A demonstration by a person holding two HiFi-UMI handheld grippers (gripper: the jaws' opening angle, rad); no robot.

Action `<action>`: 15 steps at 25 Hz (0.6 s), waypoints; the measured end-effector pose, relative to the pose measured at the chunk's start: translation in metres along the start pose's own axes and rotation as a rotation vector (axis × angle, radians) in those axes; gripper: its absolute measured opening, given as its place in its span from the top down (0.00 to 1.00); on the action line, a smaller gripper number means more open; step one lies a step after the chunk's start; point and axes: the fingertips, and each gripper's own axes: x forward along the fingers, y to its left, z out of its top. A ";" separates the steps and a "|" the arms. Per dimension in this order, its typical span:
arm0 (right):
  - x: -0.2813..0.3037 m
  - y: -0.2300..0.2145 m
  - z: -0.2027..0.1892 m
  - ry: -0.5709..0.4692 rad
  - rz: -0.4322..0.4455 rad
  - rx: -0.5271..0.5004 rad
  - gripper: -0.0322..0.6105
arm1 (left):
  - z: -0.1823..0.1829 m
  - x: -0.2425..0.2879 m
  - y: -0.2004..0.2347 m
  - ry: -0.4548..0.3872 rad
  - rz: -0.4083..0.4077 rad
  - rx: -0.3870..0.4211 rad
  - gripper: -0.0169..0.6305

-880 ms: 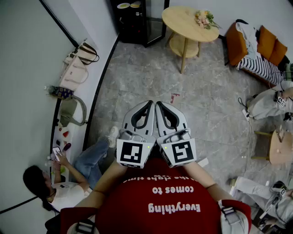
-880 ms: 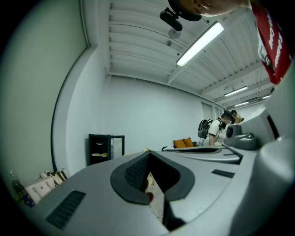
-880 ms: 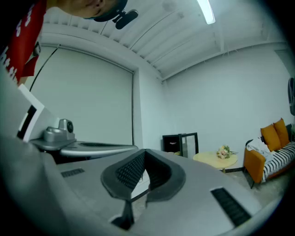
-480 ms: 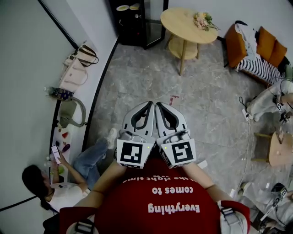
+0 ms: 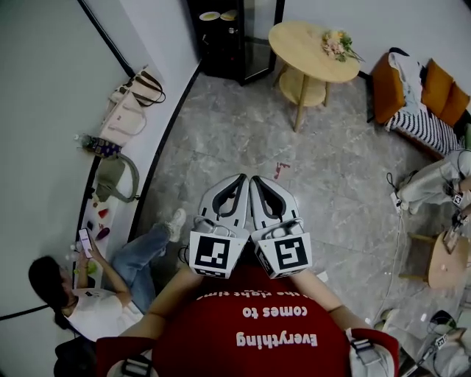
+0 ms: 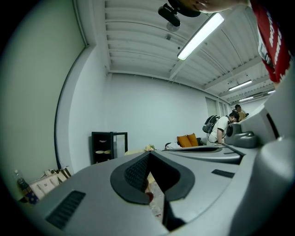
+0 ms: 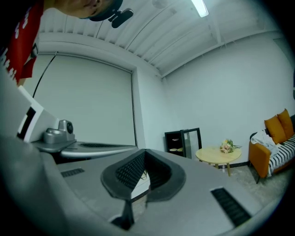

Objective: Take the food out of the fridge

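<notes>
A black fridge [image 5: 228, 37] with a glass door stands against the far wall, several steps ahead; plates of food [image 5: 210, 16] show on its shelf. It also shows small in the left gripper view as the fridge [image 6: 108, 146] and in the right gripper view as the fridge [image 7: 182, 143]. My left gripper [image 5: 241, 177] and right gripper [image 5: 255, 179] are held side by side in front of my red shirt, pointing level at the fridge. Both are shut with nothing between the jaws, as seen at the left gripper [image 6: 148, 154] and the right gripper [image 7: 145, 152].
A round wooden table [image 5: 313, 48] with flowers [image 5: 338, 44] stands right of the fridge. Bags [image 5: 125, 110] line the left wall, and a seated person [image 5: 81, 294] holds a phone. A sofa with orange cushions [image 5: 434, 88] and other people [image 5: 434, 180] are at the right.
The fridge and round table have slid down and right in the head view, as my head shifts. The grippers stay together, shut, and sit slightly lower in the frame.
</notes>
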 end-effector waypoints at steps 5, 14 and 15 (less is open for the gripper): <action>0.038 -0.015 -0.013 0.035 0.026 0.015 0.93 | -0.013 0.031 0.026 0.034 0.025 -0.015 0.97; 0.183 -0.034 -0.026 0.087 0.034 0.019 0.93 | -0.021 0.111 0.148 0.049 0.069 -0.034 0.97; 0.205 -0.030 -0.025 0.070 0.052 0.008 0.93 | -0.020 0.119 0.169 0.048 0.081 -0.032 0.97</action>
